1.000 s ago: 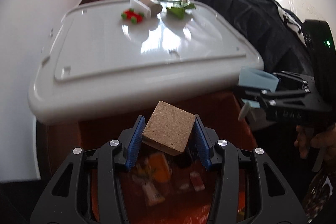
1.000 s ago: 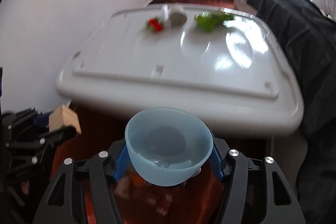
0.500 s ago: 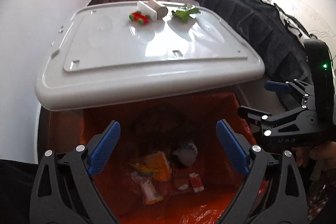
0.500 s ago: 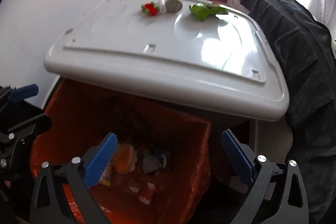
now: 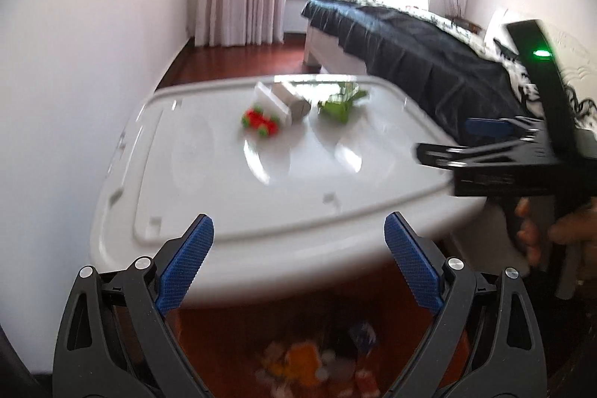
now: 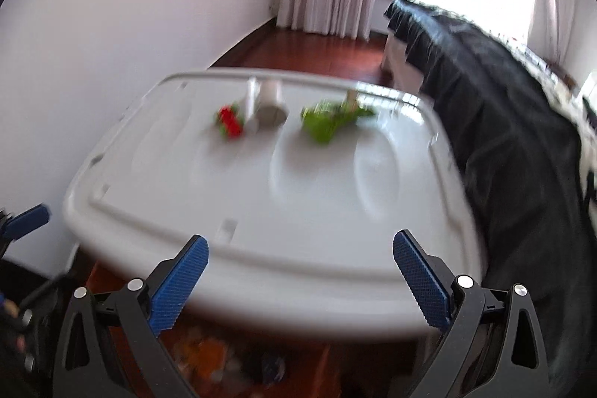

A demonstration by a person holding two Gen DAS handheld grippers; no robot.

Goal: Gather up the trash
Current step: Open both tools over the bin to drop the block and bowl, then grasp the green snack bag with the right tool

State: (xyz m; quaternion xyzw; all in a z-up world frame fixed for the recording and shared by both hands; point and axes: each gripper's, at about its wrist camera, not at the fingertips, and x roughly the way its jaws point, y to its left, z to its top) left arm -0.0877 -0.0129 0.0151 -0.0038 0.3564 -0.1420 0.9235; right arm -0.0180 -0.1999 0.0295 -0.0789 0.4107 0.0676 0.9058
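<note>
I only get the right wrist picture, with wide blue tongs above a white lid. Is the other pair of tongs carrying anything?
Observer: No. The left tongs are wide open, with nothing between them.
Operator: Who is holding my pair?
Observer: A hand grips the handle under the right tongs.
Operator: Is anything lit on them?
Observer: A green light glows on the black body above that handle.

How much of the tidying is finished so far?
Some trash already lies in the orange-lined bin. Nothing is in hand: both hand-held grippers, left and right, are open. Left on the white lid: red toy, white pieces, green scrap.
</note>
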